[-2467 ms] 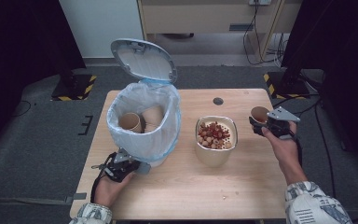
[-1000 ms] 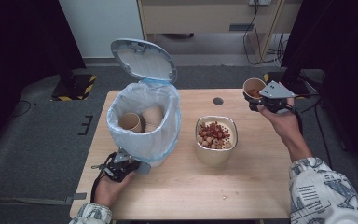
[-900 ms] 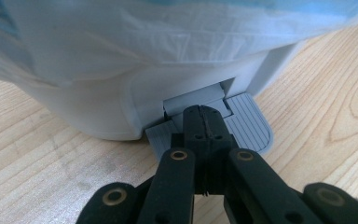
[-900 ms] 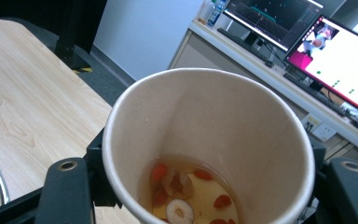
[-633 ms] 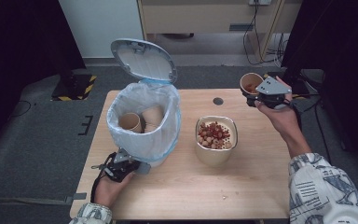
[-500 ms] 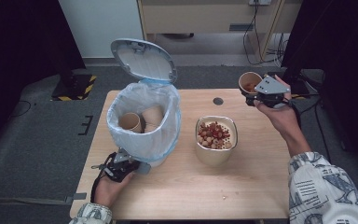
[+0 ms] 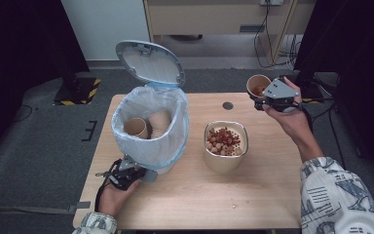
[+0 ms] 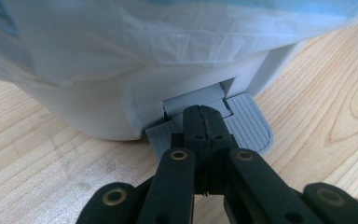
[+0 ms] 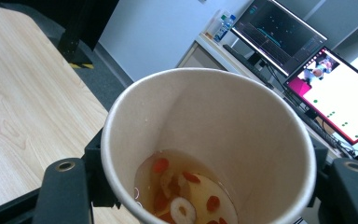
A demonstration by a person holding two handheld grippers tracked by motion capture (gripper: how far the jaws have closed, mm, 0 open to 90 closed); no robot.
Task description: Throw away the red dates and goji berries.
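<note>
Claw one, the right claw (image 7: 263,95), is clamped on a paper cup (image 7: 258,85) and holds it up past the far right corner of the bench (image 7: 185,204). Its two black jaws press the cup from both sides. The cup stands almost upright. It has a little yellow liquid in the bottom, with red bits and pale rings floating in it.

The left claw (image 8: 204,122) has its jaws pressed together with nothing between them. Its tip rests on the grey pedal (image 8: 247,128) at the foot of the bin (image 7: 148,129). The bin lid (image 7: 150,62) stands wide open.

The bench is light wood. Around it lies grey floor, with dark curtains at both sides. Behind the bench are a white wall, a wooden cabinet and hanging cables. In the right claw view, two lit screens (image 9: 307,60) glow on a desk.

The bin has a pale blue bag, and more paper cups (image 7: 146,126) lie inside. It sits on the left part of the bench, well apart from the held cup. Between them stands a bowl (image 7: 225,146) full of red and tan bits. A small black spot (image 7: 228,105) sits near the far edge. The near half of the bench is bare wood, with one crumb near the front.
</note>
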